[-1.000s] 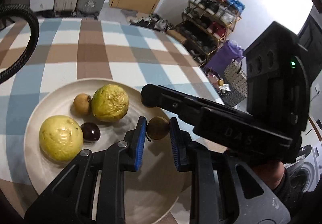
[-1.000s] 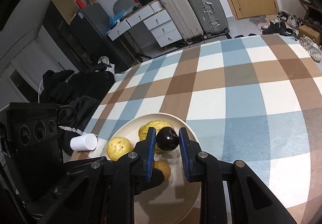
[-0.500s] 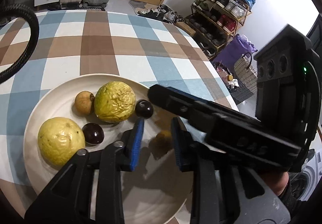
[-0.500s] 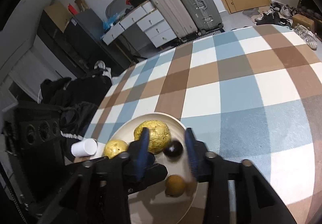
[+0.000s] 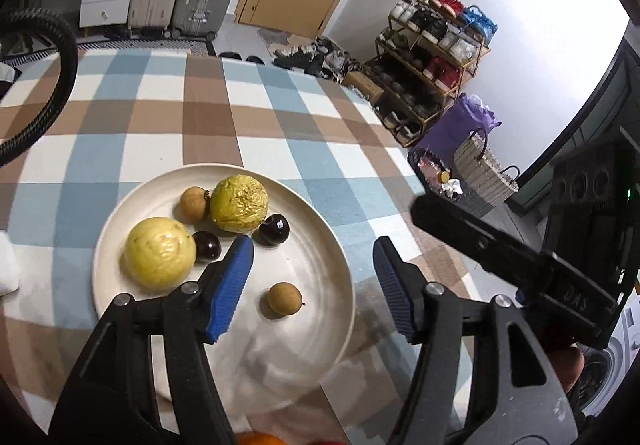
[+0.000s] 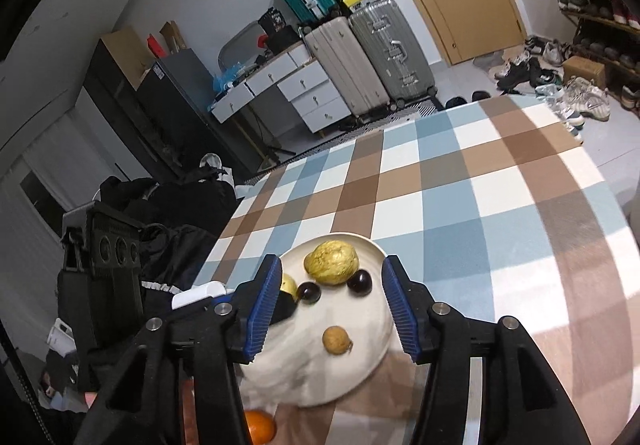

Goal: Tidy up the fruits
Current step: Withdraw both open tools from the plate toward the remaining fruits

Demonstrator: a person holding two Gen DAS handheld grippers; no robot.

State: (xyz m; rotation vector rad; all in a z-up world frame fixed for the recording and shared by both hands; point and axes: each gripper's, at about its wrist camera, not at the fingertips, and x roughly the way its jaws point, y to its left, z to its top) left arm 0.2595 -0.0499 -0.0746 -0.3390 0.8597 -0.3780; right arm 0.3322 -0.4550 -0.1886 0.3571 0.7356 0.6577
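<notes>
Right wrist view: my right tool [image 6: 328, 309] gapes empty over the plate [image 6: 376, 357]; orange [image 6: 260, 425] lies below-left, nearest it; left tool [image 5: 312, 285] also agape.

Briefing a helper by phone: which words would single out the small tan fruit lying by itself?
Find the cream plate on the checked tablecloth. Five fruits cluster at its far side; the small tan fruit lies alone on the near part, touching nothing.
</notes>
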